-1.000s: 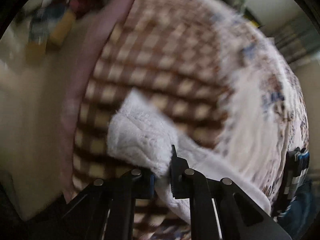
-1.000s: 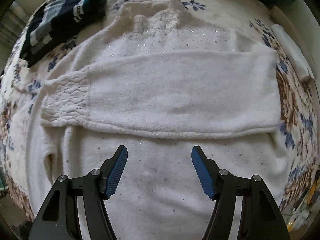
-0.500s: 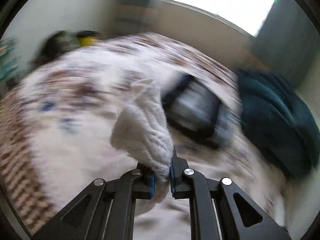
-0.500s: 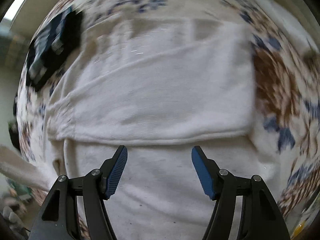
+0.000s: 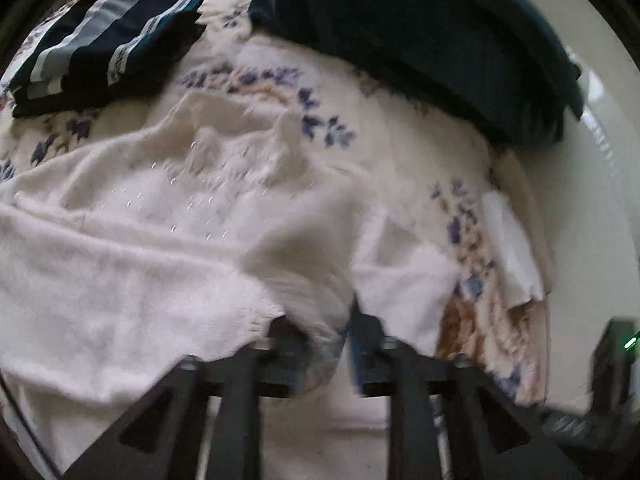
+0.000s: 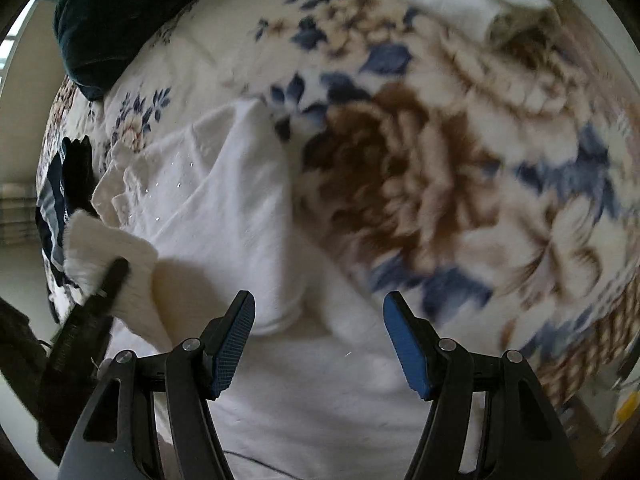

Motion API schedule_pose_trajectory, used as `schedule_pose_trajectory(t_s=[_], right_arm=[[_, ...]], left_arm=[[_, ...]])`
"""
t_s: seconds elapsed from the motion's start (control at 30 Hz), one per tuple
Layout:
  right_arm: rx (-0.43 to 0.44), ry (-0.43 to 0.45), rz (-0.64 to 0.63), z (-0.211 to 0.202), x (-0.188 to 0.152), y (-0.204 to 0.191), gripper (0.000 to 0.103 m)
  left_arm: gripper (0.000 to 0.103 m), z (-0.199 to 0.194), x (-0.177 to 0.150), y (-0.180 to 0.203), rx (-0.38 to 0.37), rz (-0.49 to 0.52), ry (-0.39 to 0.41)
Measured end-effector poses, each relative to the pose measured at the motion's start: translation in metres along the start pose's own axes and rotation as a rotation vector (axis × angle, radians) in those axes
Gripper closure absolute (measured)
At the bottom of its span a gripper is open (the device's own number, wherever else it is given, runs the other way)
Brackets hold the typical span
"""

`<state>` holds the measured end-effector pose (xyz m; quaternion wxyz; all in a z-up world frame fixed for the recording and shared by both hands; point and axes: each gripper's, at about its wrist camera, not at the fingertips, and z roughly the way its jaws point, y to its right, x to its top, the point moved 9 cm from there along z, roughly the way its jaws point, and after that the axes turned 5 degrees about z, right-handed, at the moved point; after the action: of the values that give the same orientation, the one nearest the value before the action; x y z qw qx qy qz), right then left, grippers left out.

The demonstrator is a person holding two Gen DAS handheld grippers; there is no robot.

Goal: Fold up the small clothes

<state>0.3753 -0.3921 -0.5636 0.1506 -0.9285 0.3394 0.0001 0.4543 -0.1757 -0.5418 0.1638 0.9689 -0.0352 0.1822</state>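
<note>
Pinching a cuff of the fluffy white knitted sweater point(image 5: 132, 264), the left gripper point(image 5: 326, 336) jaws press together; the right gripper point(image 6: 319, 340) jaws hang spread above it.

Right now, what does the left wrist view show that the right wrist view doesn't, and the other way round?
Only the left wrist view shows the left gripper shut on the white sweater's sleeve from close up, plus the sweater's collar. Only the right wrist view shows the right gripper, open and empty above the sweater, and the big brown flower on the bedspread. Both show the white sweater, the striped folded garment and the dark teal fabric.
</note>
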Motion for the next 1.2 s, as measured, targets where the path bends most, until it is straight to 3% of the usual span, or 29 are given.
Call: schedule_pose_trajectory(t_s=[0.03,0.1,0.17,0.23,0.33,0.4,0.5,0.57,0.6,0.63,0.77,0.93,1.07,1.2], right_arm=[[0.000,0.005,-0.019,-0.003,0.004,-0.003,0.034],[0.019,0.006,-0.065,-0.006,0.010,-0.013,0.034],[0.043,0.005,-0.102,-0.004,0.011,-0.031,0.034],[0.074,0.005,-0.137,0.003,0.009,-0.056,0.034],[0.073,0.016,-0.187,0.021,0.013,-0.088,0.033],[0.007,0.010,-0.215,0.042,0.017,-0.102,0.033],[-0.165,-0.017,-0.203,0.075,0.022,-0.102,0.033],[-0.224,-0.028,-0.214,0.086,0.020,-0.103,0.041],[-0.214,-0.011,-0.242,0.088,0.017,-0.109,0.074],[-0.251,0.014,-0.271,0.087,0.016,-0.110,0.096],[-0.267,0.155,-0.355,0.054,0.013,-0.119,0.097],[-0.319,0.273,-0.314,0.011,0.029,-0.085,0.097],[-0.273,0.194,-0.250,0.024,0.040,-0.056,0.097],[-0.278,0.143,-0.260,0.039,0.040,-0.045,0.097]], left_arm=[[0.037,-0.003,-0.003,-0.008,0.015,-0.003,-0.003],[0.018,-0.018,-0.010,-0.033,0.050,-0.031,0.043],[0.017,-0.036,-0.018,-0.061,0.111,-0.039,0.088],[0.017,-0.056,-0.028,-0.109,0.234,-0.069,0.113],[0.017,-0.073,-0.051,-0.180,0.356,-0.187,0.080],[0.017,-0.081,-0.070,-0.219,0.409,-0.271,0.043],[0.017,-0.096,-0.094,-0.259,0.494,-0.338,0.021],[0.017,-0.104,-0.103,-0.277,0.527,-0.380,0.018],[0.017,-0.105,-0.106,-0.282,0.535,-0.395,0.021],[0.017,-0.107,-0.107,-0.287,0.538,-0.413,0.025],[0.017,-0.108,-0.102,-0.293,0.534,-0.443,0.044],[0.017,-0.105,-0.069,-0.290,0.515,-0.416,0.094],[0.017,-0.094,-0.039,-0.290,0.501,-0.391,0.125],[0.017,-0.067,-0.009,-0.299,0.561,-0.309,0.092]])
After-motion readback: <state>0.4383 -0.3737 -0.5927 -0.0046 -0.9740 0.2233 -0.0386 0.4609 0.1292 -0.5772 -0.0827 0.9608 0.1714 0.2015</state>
